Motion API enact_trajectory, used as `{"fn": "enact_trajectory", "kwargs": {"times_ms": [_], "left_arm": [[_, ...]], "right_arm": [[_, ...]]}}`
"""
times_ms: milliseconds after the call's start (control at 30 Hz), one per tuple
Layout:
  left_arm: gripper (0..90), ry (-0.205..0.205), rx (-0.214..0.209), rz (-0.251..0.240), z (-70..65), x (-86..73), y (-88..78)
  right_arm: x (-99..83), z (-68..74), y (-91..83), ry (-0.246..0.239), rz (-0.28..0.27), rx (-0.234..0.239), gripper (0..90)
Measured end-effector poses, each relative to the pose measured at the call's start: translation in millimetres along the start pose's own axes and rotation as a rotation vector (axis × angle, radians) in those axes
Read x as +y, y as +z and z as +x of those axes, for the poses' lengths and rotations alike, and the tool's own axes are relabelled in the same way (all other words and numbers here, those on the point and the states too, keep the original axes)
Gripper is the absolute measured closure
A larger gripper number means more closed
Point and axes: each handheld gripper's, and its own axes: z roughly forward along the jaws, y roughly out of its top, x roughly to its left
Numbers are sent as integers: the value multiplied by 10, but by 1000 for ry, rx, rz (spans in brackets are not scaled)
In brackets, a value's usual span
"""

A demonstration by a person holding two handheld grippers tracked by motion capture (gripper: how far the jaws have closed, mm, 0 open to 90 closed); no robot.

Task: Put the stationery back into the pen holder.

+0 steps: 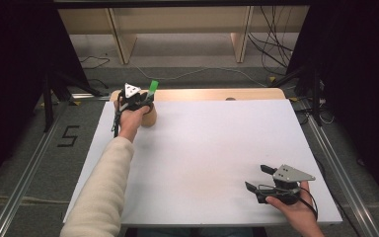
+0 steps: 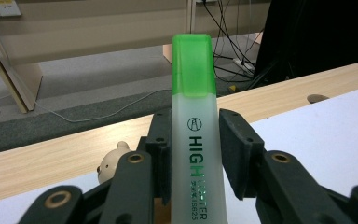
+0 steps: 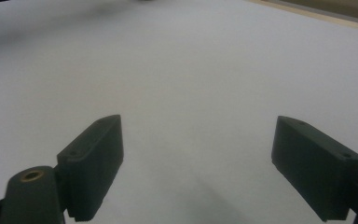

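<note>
- We are holding a green highlighter [image 2: 193,140] upright in the left gripper [image 1: 139,102], jaws closed on its body, at the far left corner of the counter [image 1: 212,148], above a wooden holder [image 1: 149,116].
- We are judging it light, stiff and smooth; gripping the middle of the barrel seems safest.
- The right gripper [image 1: 257,178] is resting wide open, holding nothing.

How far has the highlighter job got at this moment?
Done: the left gripper has the green highlighter between its jaws, cap up. In hand: it holds it over the tan holder at the far left of the white board. Left: whether the pen goes in or comes out is unclear. The right gripper rests open.
</note>
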Motion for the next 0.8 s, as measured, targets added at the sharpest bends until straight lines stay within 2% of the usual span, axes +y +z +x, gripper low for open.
{"fn": "enact_trajectory", "kwargs": {"times_ms": [800], "left_arm": [[665, 14, -3, -7, 56, -50, 36]], "right_arm": [[1, 3, 0, -3, 1, 0, 175]]}}
